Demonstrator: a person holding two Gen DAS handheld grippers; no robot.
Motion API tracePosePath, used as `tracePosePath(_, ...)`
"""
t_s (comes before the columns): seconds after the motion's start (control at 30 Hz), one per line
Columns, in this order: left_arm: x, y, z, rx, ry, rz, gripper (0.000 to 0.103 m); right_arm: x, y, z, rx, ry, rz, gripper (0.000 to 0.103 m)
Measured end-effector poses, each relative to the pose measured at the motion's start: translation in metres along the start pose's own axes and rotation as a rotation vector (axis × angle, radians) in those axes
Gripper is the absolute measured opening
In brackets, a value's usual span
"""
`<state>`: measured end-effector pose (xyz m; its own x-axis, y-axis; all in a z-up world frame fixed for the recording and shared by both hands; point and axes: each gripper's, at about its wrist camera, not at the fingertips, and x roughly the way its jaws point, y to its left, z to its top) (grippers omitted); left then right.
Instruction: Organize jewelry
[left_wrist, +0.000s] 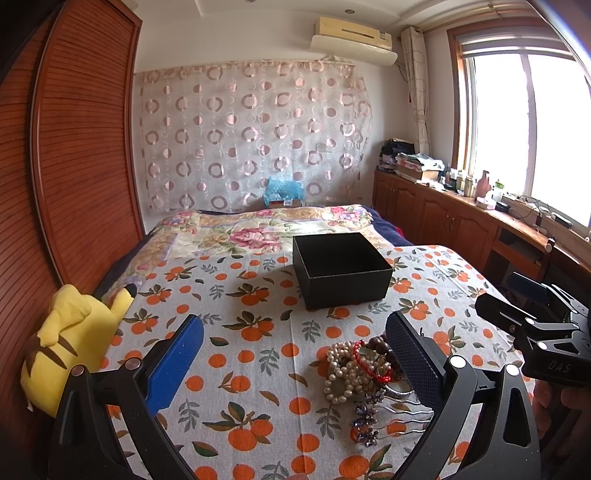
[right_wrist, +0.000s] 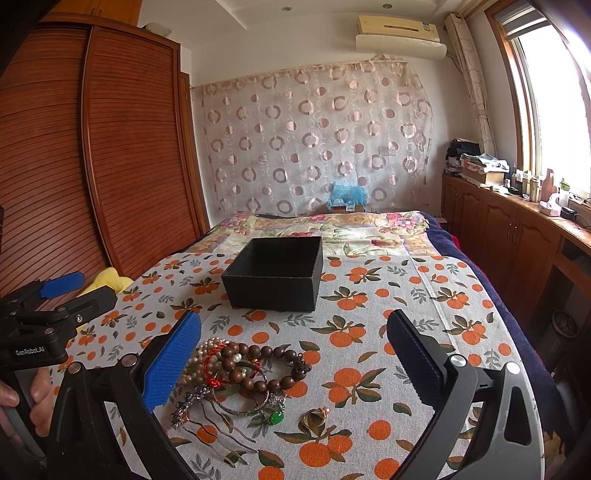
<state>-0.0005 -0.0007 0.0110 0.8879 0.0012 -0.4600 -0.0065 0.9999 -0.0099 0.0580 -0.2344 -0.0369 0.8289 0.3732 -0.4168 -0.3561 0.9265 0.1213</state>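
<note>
Bedroom, orange-print cloth (right_wrist: 369, 295): jewelry heap (right_wrist: 236, 373) lies near the empty black box (right_wrist: 275, 275), on its camera side.
Left gripper (left_wrist: 295, 354) and right gripper (right_wrist: 293, 350) both spread, empty; beads look light, slippery, tangled, so pinch one bracelet's rim.

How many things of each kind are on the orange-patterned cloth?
Black box: 1
Brown bead bracelet: 1
Pearl strand: 1
Red cord bracelet: 1
Metal bangle: 1
Purple hair comb: 1
Green stone ring: 1
Gold ring: 1
Total: 8, though the pile is tangled and may hide more.
</note>
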Motion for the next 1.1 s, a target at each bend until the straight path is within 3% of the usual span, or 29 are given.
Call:
tracePosePath(0.27,-0.004,-0.005,0.009,0.0,0.005,0.001,0.095,0.0,0.001,0.0,-0.001,0.0,0.001,0.101)
tracePosePath(0.7,0.011,0.001,-0.011,0.014,0.061,-0.01,0.095,0.009,0.003,-0.007,-0.019,0.043,0.048,0.1)
tracePosePath(1.1,0.03,0.009,-0.027,0.014,0.126,-0.011,0.095,0.039,0.02,-0.016,-0.081,0.155,0.149,0.07)
